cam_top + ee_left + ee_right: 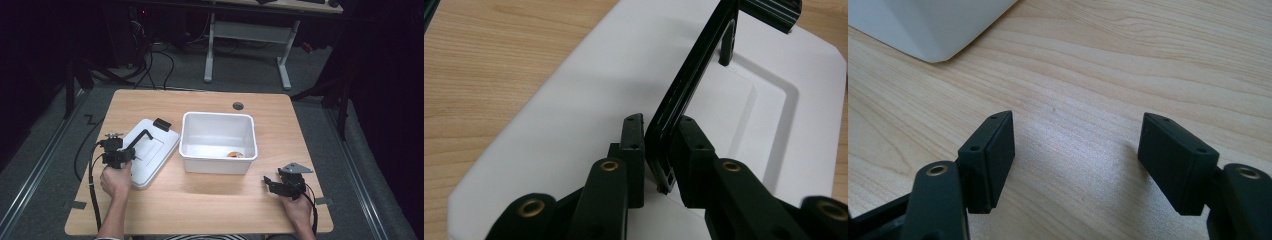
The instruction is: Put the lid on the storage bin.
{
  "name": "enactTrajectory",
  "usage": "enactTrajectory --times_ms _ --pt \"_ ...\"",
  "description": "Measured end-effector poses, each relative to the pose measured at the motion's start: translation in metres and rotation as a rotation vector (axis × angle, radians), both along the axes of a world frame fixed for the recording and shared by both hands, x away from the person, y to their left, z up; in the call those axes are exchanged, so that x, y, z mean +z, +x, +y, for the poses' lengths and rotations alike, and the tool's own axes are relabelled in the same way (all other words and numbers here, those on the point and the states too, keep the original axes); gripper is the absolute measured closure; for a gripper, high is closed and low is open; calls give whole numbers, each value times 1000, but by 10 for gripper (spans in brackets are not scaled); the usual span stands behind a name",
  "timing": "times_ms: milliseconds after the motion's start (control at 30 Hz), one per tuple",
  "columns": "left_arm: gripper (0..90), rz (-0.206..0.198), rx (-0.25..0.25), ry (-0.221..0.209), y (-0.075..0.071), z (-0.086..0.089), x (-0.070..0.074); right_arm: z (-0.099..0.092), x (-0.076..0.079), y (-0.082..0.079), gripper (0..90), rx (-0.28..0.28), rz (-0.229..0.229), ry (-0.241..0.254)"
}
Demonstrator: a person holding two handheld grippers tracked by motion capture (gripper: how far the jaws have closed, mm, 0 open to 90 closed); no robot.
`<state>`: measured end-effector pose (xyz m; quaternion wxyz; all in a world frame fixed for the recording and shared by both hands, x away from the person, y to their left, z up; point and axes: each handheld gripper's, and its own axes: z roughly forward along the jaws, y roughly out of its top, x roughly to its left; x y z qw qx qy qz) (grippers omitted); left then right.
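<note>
The left gripper (659, 150) sat closest, its two black jaws pinching the thin black handle (689, 85) of the white lid (574, 90). The handle stood up from the lid, bent like a corner, shiny and ridged. The lid was smooth plastic with rounded corners and a sunken middle. It lay flat on the wooden table (210, 200), touching the left side of the white tub (218, 142). The tub was a deep box with something small and orange (235, 154) inside. The right gripper (1078, 155) rested over bare wood near the tub's corner, jaws spread wide with nothing between them.
</note>
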<state>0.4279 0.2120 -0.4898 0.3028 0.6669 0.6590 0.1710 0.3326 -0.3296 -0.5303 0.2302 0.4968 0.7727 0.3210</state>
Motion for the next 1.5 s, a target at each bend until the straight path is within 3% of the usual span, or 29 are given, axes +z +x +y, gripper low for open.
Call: enactTrajectory --times_ms 633,1167,1500 --pt "791 -3 -59 -26 1 2 2 0 0 0 310 -3 4 5" --pt "840 -19 -127 -20 0 0 3 0 0 0 309 -2 6 7" --pt "846 -33 -144 -12 -1 1 4 0 0 0 308 -2 7 8"
